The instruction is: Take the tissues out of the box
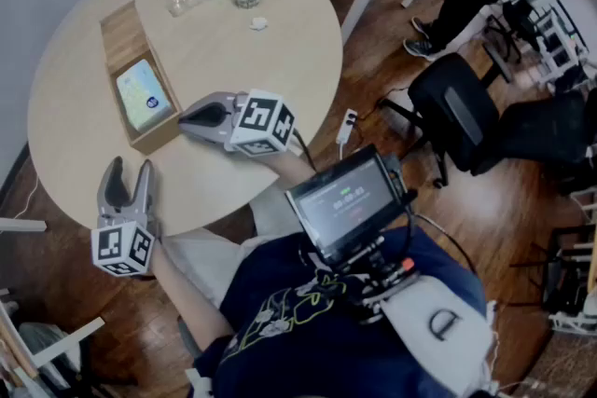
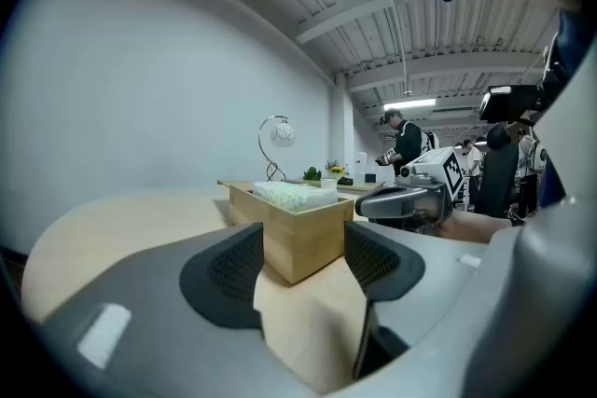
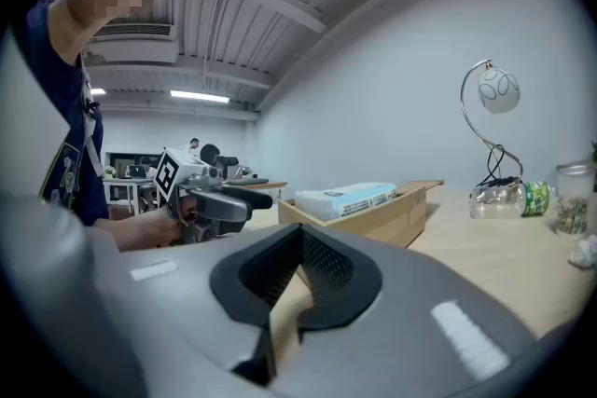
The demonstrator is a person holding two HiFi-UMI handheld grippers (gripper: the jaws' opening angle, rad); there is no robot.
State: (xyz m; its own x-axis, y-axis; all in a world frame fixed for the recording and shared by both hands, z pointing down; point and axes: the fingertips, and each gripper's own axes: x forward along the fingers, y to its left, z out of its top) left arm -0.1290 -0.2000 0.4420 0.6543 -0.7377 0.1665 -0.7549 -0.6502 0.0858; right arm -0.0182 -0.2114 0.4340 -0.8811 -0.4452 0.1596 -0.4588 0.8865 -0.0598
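While my left gripper (image 1: 129, 169) waits open, my right gripper (image 1: 183, 118), seemingly clenched empty, sits beside the box (image 1: 119, 31) to reach the tissues (image 1: 143, 95).

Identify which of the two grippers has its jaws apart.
The left gripper, at the edge of the table: its jaws stand apart with nothing between them. The right gripper, beside the wooden box, has its jaws together.
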